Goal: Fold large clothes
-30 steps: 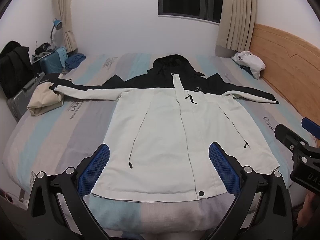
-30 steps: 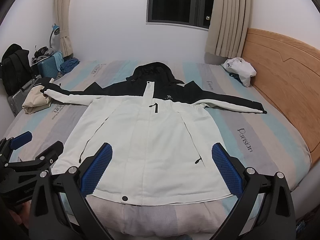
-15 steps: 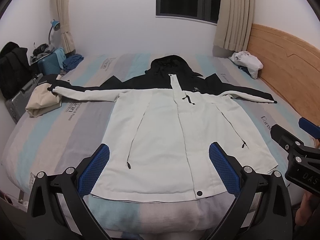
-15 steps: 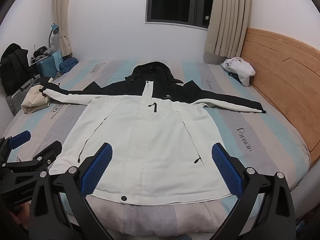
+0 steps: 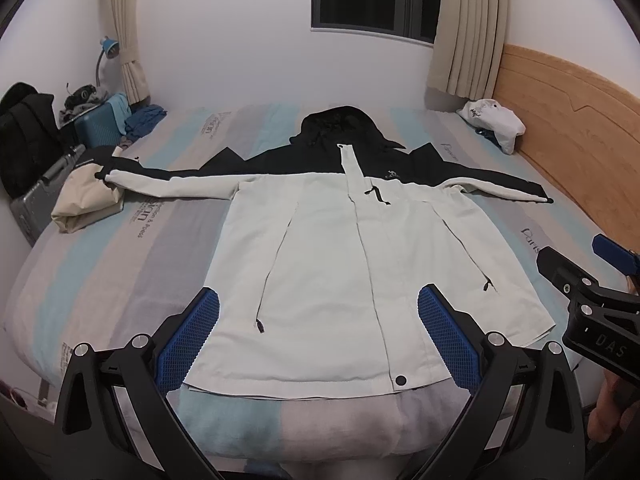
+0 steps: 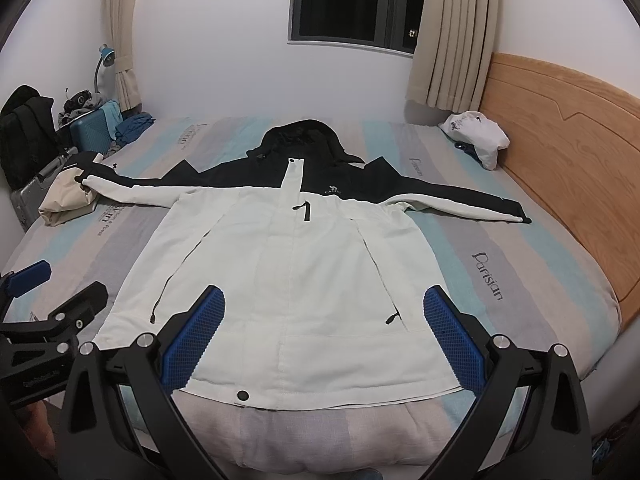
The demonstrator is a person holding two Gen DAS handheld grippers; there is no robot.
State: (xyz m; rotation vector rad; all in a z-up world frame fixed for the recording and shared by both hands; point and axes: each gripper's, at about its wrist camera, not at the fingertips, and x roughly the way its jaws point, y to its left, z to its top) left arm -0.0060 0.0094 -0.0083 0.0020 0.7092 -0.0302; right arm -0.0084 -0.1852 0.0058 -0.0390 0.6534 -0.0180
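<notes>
A striped bed (image 5: 100, 264) fills the room, its wooden headboard (image 5: 568, 120) on the right. A dark window (image 6: 356, 0) sits in the white wall (image 6: 208, 52) between beige curtains (image 6: 452, 32).

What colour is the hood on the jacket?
Black. The hood matches the jacket's black shoulders; its body is white. Clearest in the right wrist view.

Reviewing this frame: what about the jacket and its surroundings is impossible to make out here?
- Jacket back: both views, lies face-up on the bed.
- Chest logo: lettering too small.
- Left cuff: end overlaps the beige bundle.
- Bed's near corners: left gripper and right gripper cover them.
</notes>
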